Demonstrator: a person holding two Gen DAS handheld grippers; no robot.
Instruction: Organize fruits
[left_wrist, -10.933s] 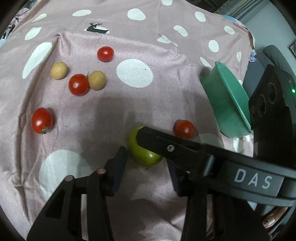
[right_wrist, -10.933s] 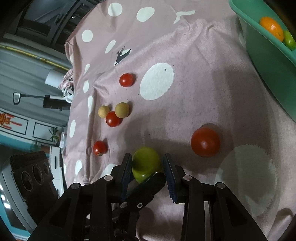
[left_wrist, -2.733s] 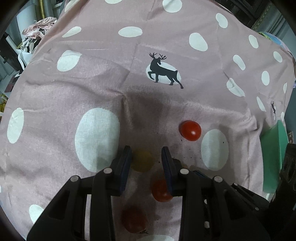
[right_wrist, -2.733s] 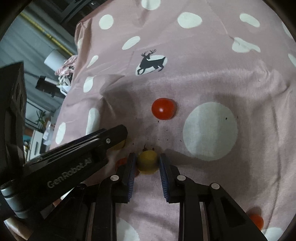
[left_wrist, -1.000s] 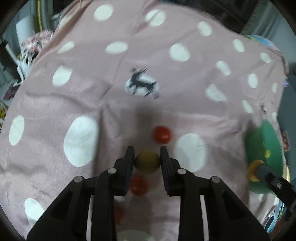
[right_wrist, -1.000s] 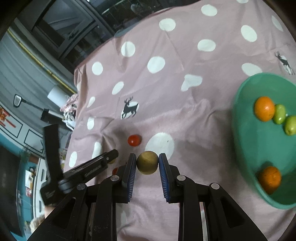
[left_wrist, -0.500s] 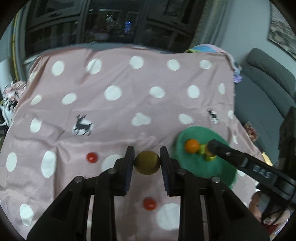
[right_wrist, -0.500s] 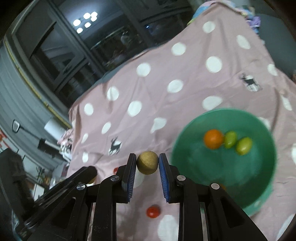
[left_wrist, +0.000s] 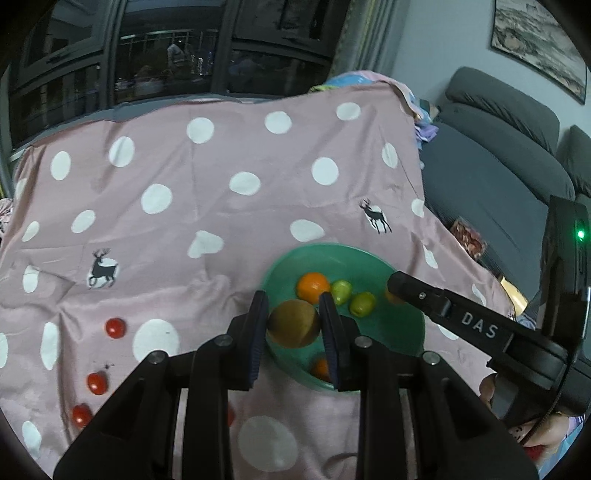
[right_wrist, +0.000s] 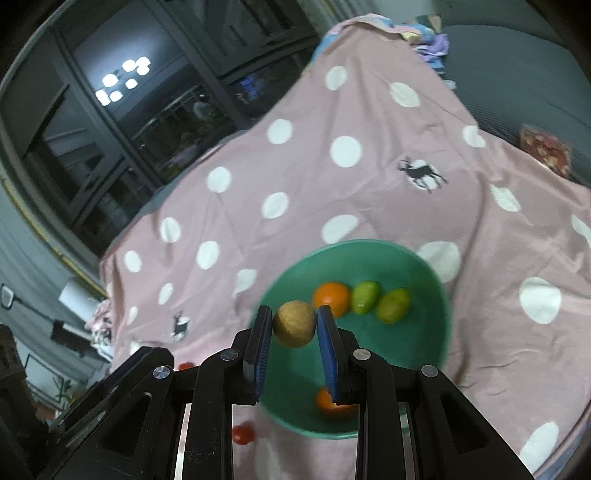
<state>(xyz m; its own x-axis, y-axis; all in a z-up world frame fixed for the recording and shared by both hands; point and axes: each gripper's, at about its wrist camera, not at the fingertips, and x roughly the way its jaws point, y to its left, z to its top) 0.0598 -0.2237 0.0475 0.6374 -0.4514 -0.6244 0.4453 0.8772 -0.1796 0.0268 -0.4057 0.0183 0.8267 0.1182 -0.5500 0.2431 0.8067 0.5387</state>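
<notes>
My left gripper (left_wrist: 293, 322) is shut on a brown round fruit (left_wrist: 293, 322), held above the near left rim of the green bowl (left_wrist: 413, 339). My right gripper (right_wrist: 294, 324) is shut on a second brown round fruit (right_wrist: 294, 323), above the same bowl (right_wrist: 432, 332). The bowl holds an orange (left_wrist: 313, 286), two green fruits (left_wrist: 362, 303) and another orange (right_wrist: 327, 400) near its front. Red tomatoes (left_wrist: 115, 327) lie on the pink dotted cloth (left_wrist: 221, 206) to the left. The right gripper's arm shows in the left wrist view (left_wrist: 476, 328).
A grey sofa (left_wrist: 495, 155) stands to the right of the table. Dark windows (left_wrist: 166, 55) are behind the far edge. A red-patterned packet (left_wrist: 467, 236) lies by the cloth's right edge.
Both grippers have lifted their brown fruits off the cloth and carried them right, from beside the tomatoes to above the green bowl.
</notes>
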